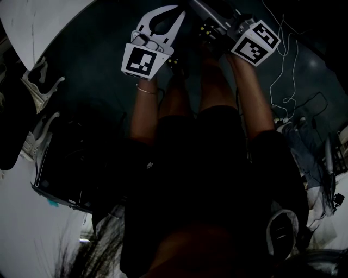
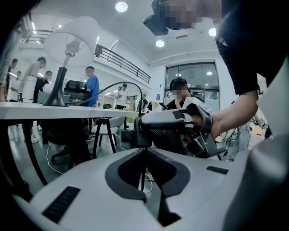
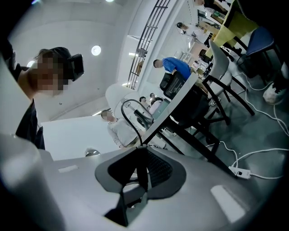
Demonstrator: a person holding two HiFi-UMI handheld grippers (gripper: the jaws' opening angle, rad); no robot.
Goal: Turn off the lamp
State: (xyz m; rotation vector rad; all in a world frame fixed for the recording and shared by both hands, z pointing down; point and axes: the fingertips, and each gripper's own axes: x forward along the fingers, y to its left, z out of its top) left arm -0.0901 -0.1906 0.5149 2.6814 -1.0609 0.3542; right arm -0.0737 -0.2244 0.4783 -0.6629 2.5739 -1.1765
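Observation:
The lamp (image 2: 67, 45), with a white shade and a black stem and base, stands on a white table (image 2: 90, 112) at the left of the left gripper view. Whether it is lit I cannot tell. Its black cord (image 2: 131, 85) arcs off the table down to both grippers. My left gripper (image 2: 145, 150) is shut, with the thin cord running down between its tips. My right gripper (image 3: 141, 150) is closed on a black block on that cord (image 2: 143, 131), which looks like the inline switch. In the dark head view both grippers are held out side by side, the left gripper (image 1: 175, 10) the plainer.
Several people stand or sit in the bright room behind the table. A grey chair (image 2: 106, 124) stands under it. Cables and a white power strip (image 3: 239, 171) lie on the floor. My own legs and body fill the head view.

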